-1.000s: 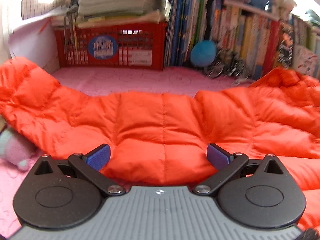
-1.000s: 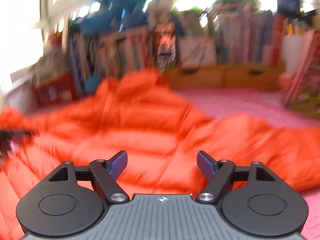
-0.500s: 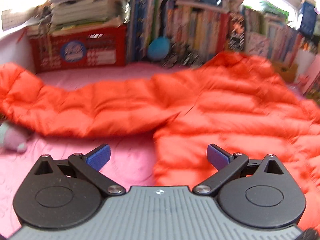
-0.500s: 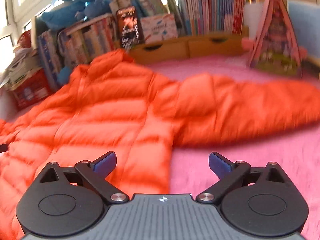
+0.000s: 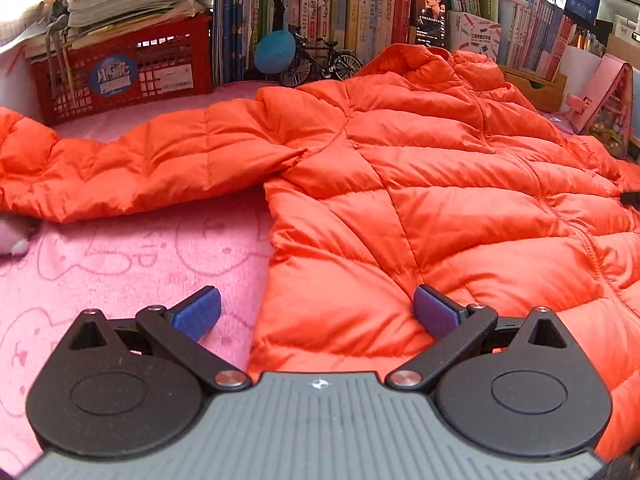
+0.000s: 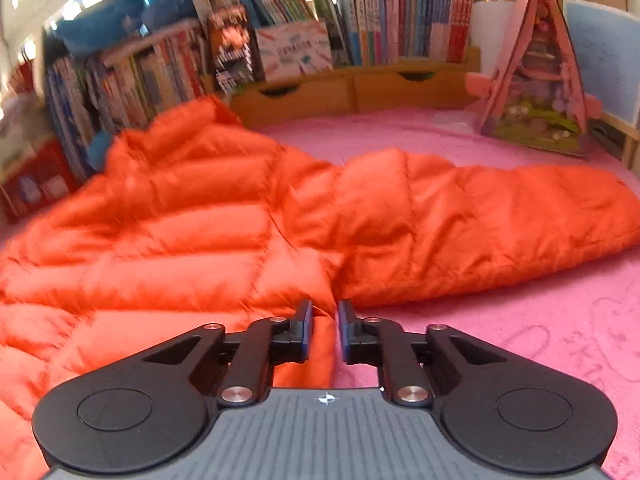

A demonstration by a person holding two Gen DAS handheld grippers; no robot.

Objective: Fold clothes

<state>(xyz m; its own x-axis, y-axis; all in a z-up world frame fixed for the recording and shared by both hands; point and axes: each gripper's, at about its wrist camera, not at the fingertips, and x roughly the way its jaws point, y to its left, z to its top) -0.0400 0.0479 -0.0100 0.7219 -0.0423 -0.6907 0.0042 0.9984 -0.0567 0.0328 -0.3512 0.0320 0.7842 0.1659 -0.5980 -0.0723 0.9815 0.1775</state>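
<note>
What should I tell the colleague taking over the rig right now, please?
Left hand-held gripper: open, holding nothing, straddling the jacket's side edge near the hem.
Right hand-held gripper: nearly shut, pinching the orange puffer jacket at its side edge below the armpit.
The jacket lies spread flat on the pink blanket, collar toward the bookshelf, both sleeves stretched outward.
Done: the jacket is laid out; no fold is visible yet.
Left: grip with the left, fold the sleeves and sides in, then fold the body.

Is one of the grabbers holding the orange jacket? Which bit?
Yes. The right gripper is nearly shut on the orange jacket, pinching its side edge near the bottom corner. The left gripper is open, holding nothing.
</note>
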